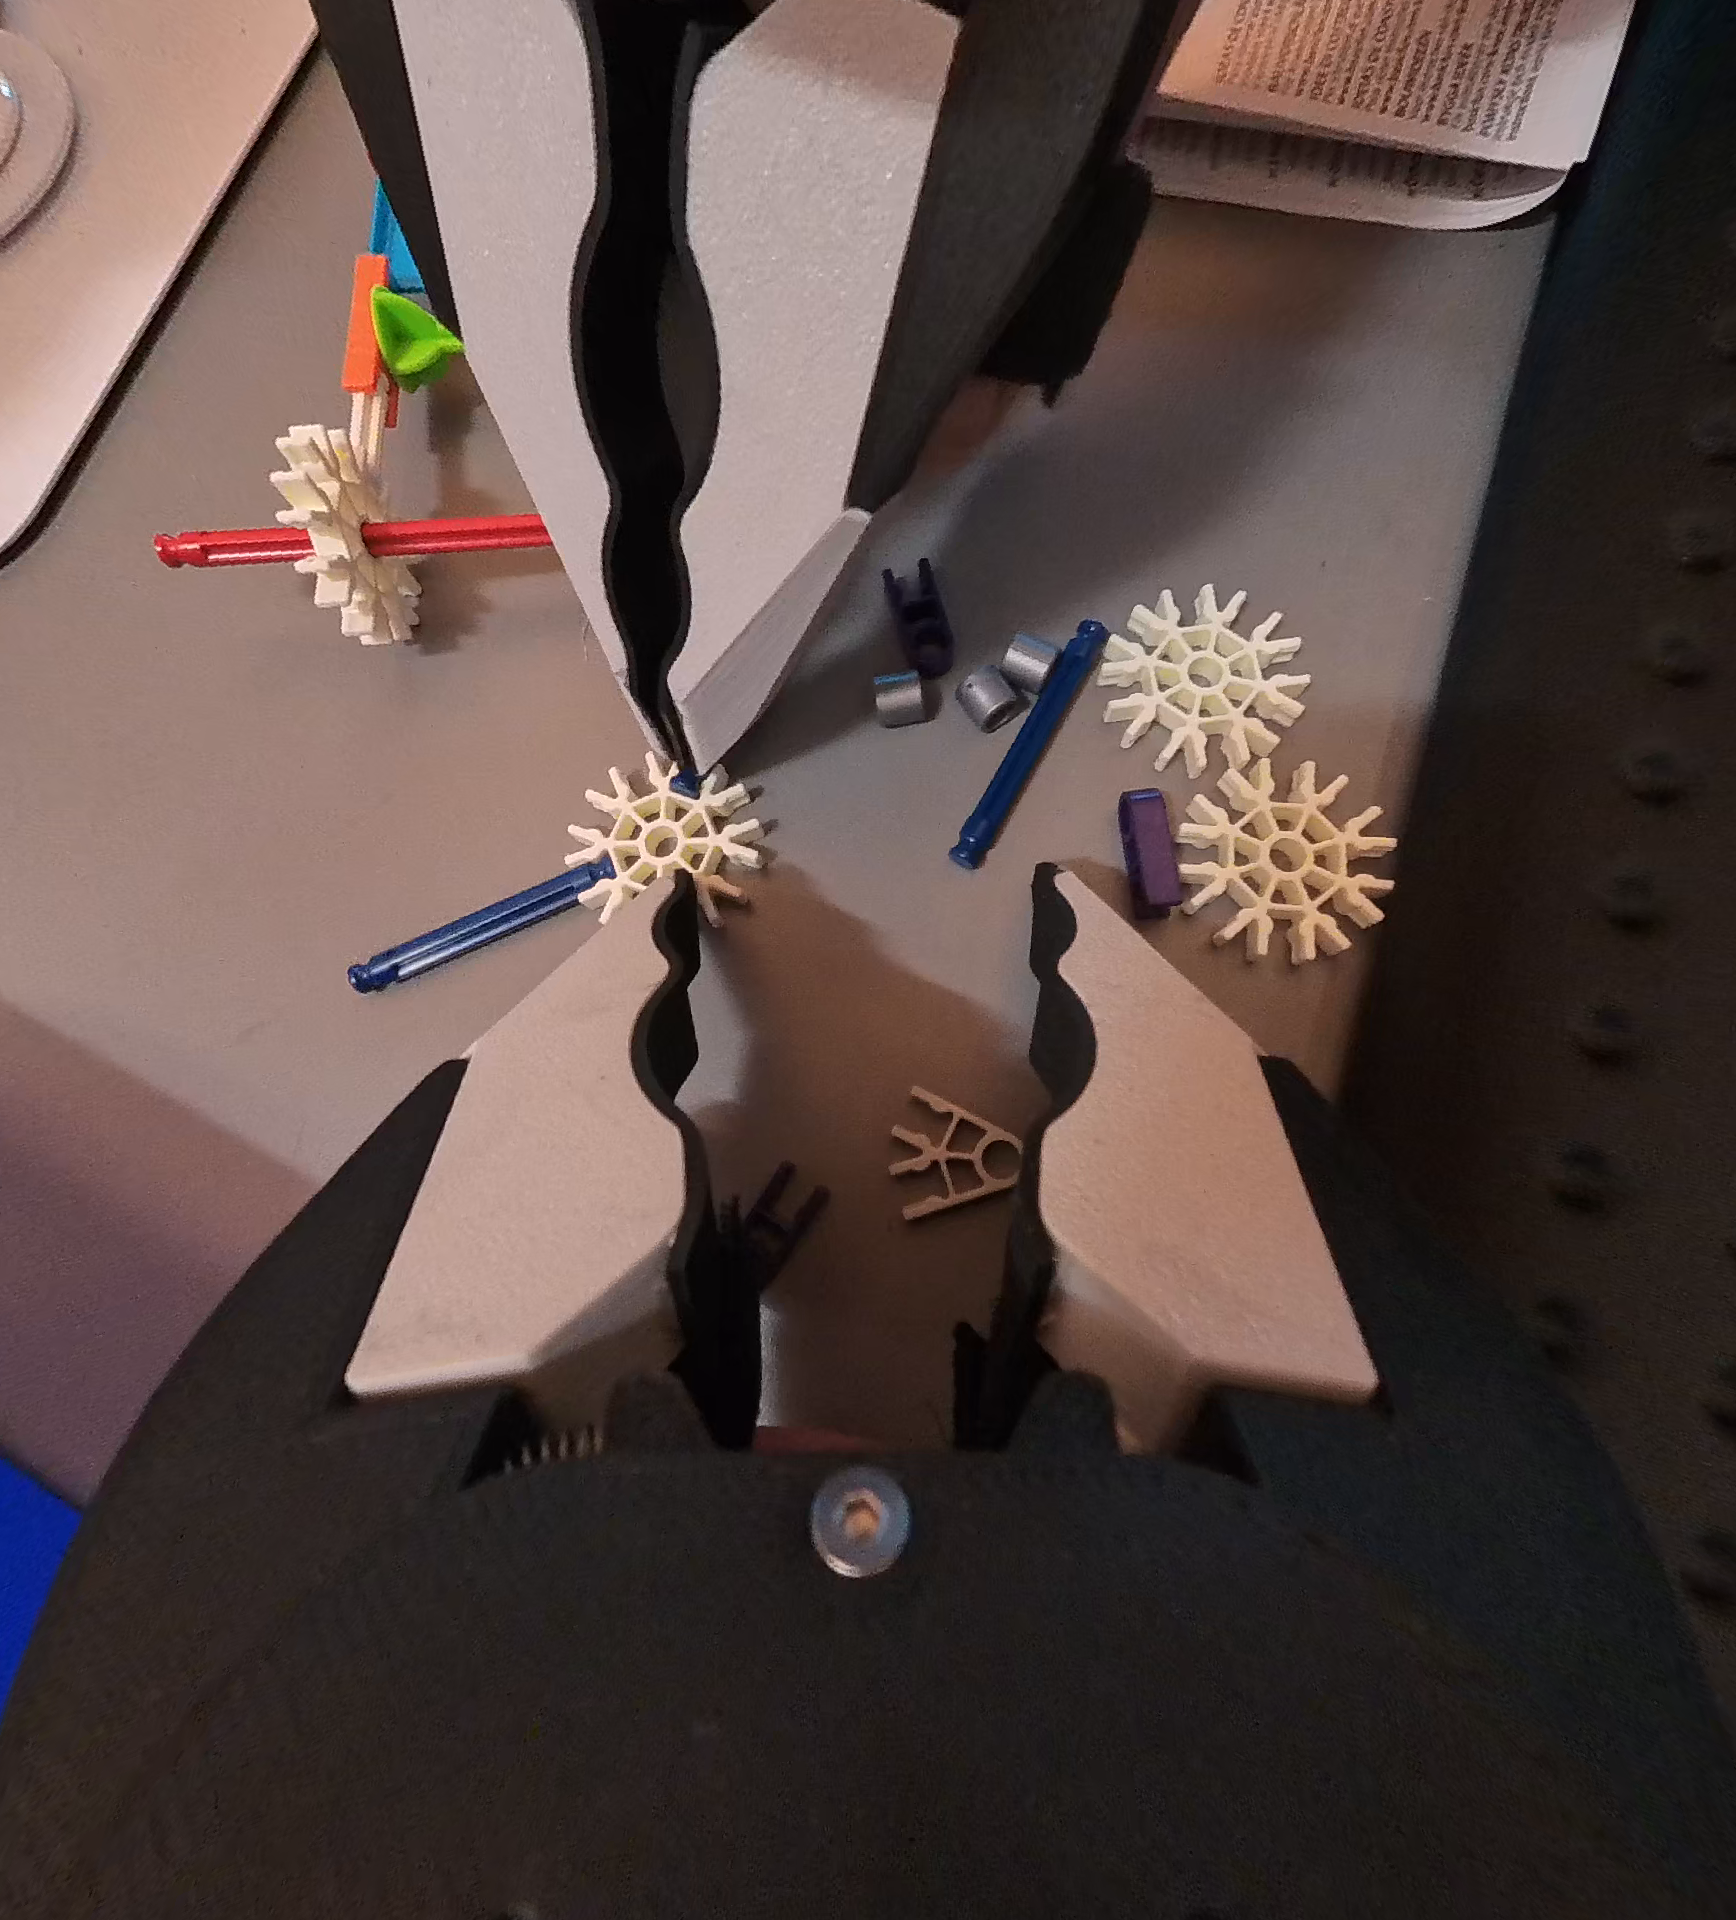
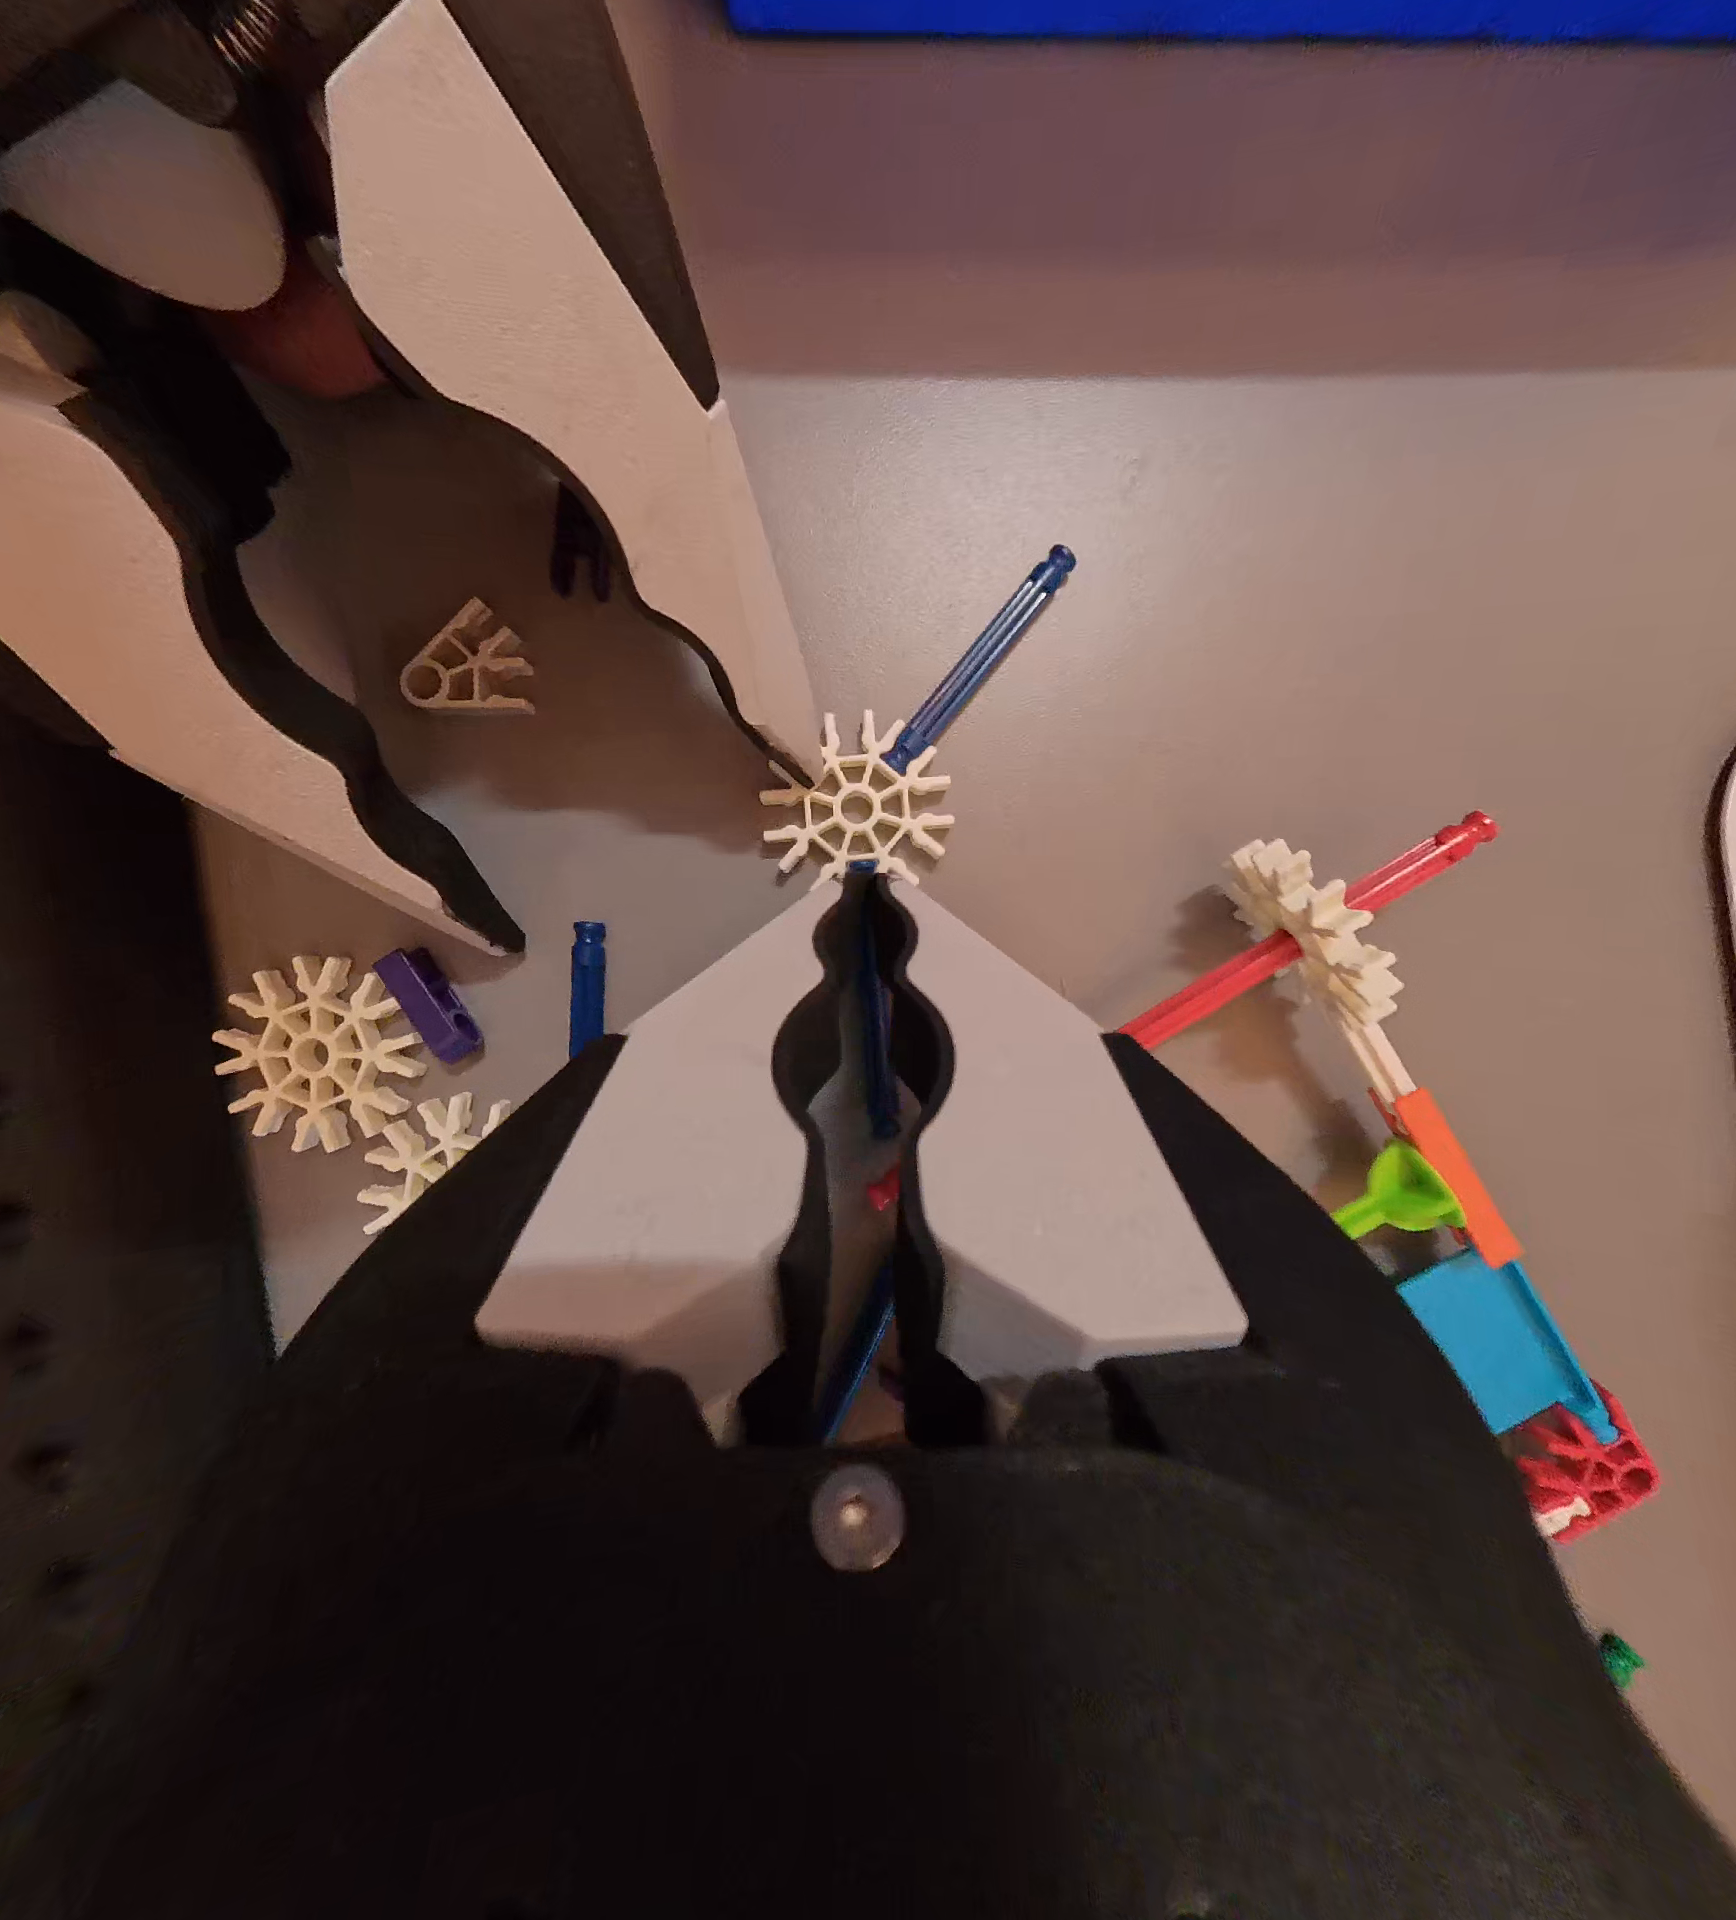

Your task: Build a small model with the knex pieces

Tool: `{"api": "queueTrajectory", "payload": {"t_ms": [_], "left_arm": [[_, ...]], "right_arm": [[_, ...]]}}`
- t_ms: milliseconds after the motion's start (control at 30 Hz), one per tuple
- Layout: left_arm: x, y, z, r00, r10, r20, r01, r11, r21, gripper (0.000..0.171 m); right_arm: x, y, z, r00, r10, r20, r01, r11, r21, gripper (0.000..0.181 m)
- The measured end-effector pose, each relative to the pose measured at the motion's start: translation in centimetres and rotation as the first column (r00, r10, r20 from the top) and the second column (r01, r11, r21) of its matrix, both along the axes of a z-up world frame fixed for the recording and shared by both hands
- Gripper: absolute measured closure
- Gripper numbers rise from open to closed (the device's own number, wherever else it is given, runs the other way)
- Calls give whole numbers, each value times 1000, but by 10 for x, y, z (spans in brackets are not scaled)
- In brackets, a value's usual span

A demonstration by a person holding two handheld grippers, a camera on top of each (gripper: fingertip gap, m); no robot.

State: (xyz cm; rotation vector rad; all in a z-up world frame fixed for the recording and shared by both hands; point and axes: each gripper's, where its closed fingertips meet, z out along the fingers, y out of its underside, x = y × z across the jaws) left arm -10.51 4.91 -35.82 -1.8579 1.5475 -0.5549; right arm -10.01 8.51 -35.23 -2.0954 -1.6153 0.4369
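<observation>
1. The right gripper [image 2: 862, 883] has its jaws clenched on a blue rod [image 2: 876, 1023], long axis along the fingers, tip in a white snowflake connector [image 2: 858, 806].
2. A second blue rod [image 2: 978, 655] juts from the connector's far side, flat on the desk [image 2: 1259, 582].
3. The left gripper [image 1: 859, 883] has its jaws released, one fingertip [image 1: 672, 914] touching the connector's rim.

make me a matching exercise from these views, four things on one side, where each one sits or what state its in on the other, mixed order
Things:
1. right gripper
2. left gripper
3. red rod
4. purple block

States or places:
a. open, one fingertip at the white snowflake connector
b. runs through upright white gear discs
c. shut on a blue rod
d. lies beside a flat white snowflake

Pairs: 1-c, 2-a, 3-b, 4-d
</observation>
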Motion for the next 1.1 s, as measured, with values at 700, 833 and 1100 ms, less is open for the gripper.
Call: {"api": "queueTrajectory", "payload": {"t_ms": [700,833,1100], "left_arm": [[-2,6,1,1000,19,-7,-19,1000,20,123],[-4,5,1,1000,20,0,-20,1000,21,124],[-1,-7,1,999,-40,8,40,999,4,118]], "right_arm": [[0,-1,-5,984,84,154,-68,992,-108,181],[-5,0,-1,986,86,143,-78,995,-63,181],[-18,-10,-9,993,105,57,-102,993,-55,135]]}}
